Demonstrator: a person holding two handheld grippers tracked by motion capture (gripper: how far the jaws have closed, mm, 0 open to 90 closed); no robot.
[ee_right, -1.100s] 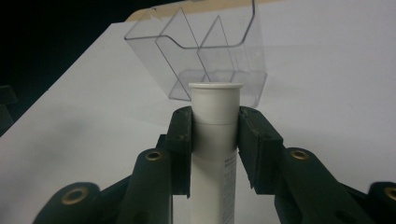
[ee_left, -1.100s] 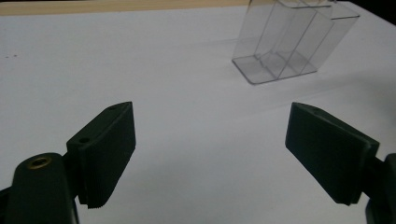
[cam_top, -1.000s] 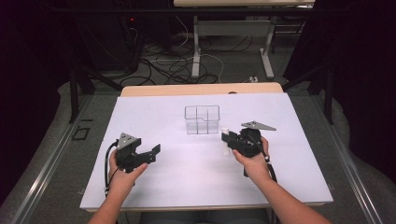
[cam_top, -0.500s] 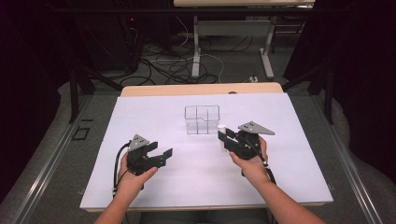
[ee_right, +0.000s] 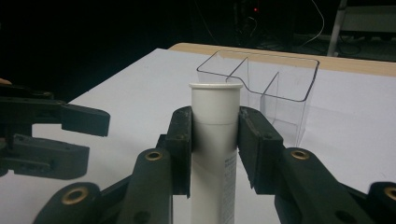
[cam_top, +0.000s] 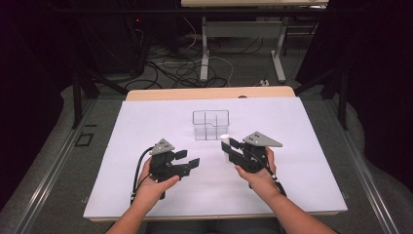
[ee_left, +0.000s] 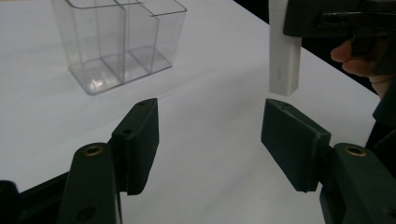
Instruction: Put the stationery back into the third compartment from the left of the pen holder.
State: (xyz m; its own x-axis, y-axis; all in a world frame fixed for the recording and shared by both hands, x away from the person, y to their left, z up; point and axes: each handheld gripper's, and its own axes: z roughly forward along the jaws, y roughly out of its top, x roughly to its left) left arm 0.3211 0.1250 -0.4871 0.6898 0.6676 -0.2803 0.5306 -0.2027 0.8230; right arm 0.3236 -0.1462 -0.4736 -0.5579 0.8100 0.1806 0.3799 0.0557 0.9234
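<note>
A: On the white surface (cam_top: 302, 195) stands the clear divided box (cam_top: 211, 125). Where's the tube?

B: The white tube (ee_right: 215, 140) is upright, pinched in the right tongs (cam_top: 227, 147), just in front of the box.

A: And the left tongs (cam_top: 187, 162)?

B: They've moved in toward the tube since a second ago, narrowing, nothing between them. Probably a handover or cap grab.

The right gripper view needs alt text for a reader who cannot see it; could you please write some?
The right tongs clamp an upright white tube between their black pads, above a white table. Behind stands a clear plastic organizer with compartments. The left tongs show at the left edge.
</note>
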